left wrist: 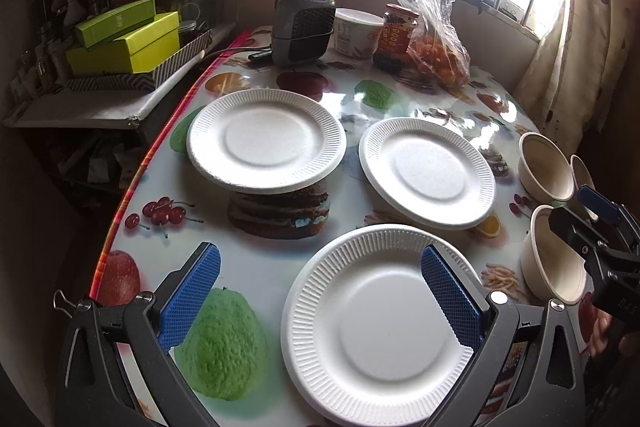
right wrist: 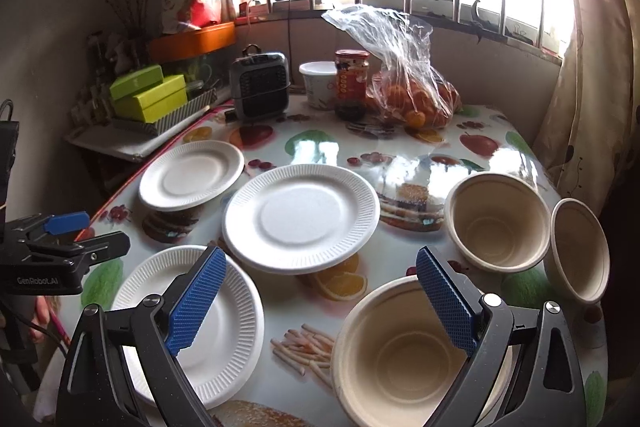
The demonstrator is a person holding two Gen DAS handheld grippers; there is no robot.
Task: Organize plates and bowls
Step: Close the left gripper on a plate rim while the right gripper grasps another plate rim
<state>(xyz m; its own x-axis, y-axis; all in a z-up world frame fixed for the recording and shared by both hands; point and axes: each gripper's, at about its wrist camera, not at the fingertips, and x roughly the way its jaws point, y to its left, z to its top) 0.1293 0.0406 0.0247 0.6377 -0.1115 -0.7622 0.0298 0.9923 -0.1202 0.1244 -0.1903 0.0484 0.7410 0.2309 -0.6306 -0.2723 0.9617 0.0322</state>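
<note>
Three white plates (right wrist: pixel 300 217), three beige bowls (right wrist: pixel 498 221), unstacked.

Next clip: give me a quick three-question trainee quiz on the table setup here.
1. How many plates and how many bowls are on the table?
2. True or false: the plates are stacked.
3. Which gripper hangs over the near bowl: A left, B right?

Key: 1. Three plates, three bowls. 2. False; they lie separately. 3. B.
</note>
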